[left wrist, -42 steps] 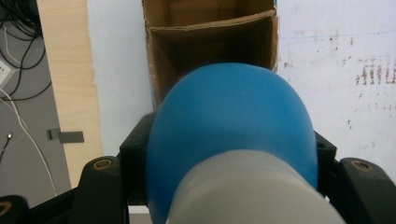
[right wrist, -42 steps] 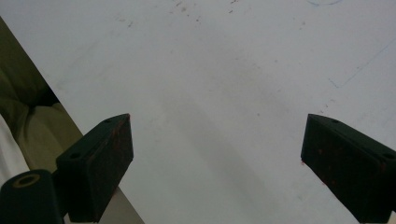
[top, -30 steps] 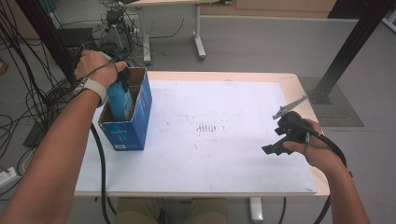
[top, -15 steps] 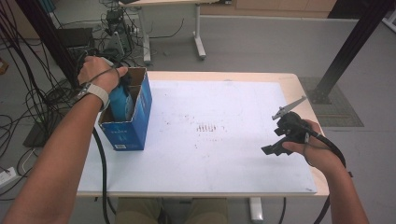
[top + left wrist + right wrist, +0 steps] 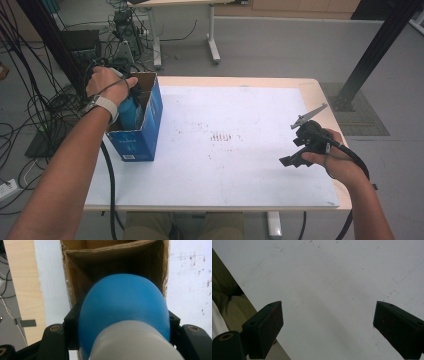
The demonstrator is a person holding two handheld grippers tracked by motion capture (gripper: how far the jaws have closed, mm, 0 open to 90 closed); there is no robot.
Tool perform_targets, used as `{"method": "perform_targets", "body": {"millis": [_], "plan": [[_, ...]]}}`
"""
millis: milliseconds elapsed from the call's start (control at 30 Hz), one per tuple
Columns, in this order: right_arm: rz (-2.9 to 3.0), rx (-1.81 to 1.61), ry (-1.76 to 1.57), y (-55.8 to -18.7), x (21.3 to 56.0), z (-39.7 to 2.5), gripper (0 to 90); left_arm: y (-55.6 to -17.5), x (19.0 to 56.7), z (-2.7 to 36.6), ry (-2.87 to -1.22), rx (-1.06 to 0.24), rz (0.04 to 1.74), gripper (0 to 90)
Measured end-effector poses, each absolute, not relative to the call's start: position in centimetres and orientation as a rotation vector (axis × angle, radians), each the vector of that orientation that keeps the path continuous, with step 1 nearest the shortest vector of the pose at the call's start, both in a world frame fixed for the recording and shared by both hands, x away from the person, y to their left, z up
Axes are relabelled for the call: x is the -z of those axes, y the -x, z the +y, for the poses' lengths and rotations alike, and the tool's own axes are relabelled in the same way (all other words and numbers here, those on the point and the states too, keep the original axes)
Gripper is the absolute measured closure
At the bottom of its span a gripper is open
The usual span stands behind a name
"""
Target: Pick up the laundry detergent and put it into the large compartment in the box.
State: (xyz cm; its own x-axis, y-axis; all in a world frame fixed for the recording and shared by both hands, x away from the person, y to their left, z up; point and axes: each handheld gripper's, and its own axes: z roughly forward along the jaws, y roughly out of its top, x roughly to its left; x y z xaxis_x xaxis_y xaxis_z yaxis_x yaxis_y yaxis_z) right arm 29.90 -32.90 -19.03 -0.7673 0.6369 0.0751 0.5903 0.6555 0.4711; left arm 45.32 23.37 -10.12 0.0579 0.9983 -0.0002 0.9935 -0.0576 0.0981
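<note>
Writing: a white printed mark is borne low on the front face of the blue cardboard box (image 5: pixel 142 131); its letters are too small to be read.
Bottle: a blue bottle (image 5: pixel 122 307) with a pale cap end is clamped between the jaws of the left gripper (image 5: pixel 122 322), both pads being pressed against its sides. In the high view the bottle (image 5: pixel 128 111) is seen just below the left hand (image 5: pixel 107 85), inside the open top of the box.
Box: the brown inner walls of the box (image 5: pixel 75 285) are seen directly beyond the held bottle, its opening faced by the left gripper.
Change: compared with half a second ago and one second ago, the left hand and bottle are found at nearly the same place over the box; no clear shift can be made out. The right hand (image 5: pixel 332 157) is likewise unmoved.
Right gripper: the right gripper (image 5: pixel 300 150) is held spread wide, with nothing between its jaws; bare white table (image 5: pixel 332 277) lies beyond it in the right gripper view.
Table: the white table (image 5: pixel 240 165) is marked with faint dark specks between the two grippers.
</note>
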Motion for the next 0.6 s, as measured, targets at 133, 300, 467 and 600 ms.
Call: {"method": "perform_targets", "body": {"millis": [133, 300, 467, 600], "plan": [[2.769, -0.738, -1.038, -29.9, 19.1, -33.0, 9.1, -45.4, 10.7, 23.4, -2.233, -0.098, 2.107, 38.2], [2.768, -0.740, -1.031, -29.8, 19.1, -33.1, 9.1, -45.5, 11.3, 23.3, -2.244, -0.095, 2.106, 38.2], [2.771, -0.735, -1.044, -29.9, 19.3, -33.1, 9.1, -45.4, 11.9, 23.3, -2.244, -0.088, 2.105, 38.2], [2.772, -0.739, -1.037, -29.9, 19.3, -33.1, 9.1, -45.5, 12.4, 23.2, -2.255, -0.086, 2.105, 38.2]]}}
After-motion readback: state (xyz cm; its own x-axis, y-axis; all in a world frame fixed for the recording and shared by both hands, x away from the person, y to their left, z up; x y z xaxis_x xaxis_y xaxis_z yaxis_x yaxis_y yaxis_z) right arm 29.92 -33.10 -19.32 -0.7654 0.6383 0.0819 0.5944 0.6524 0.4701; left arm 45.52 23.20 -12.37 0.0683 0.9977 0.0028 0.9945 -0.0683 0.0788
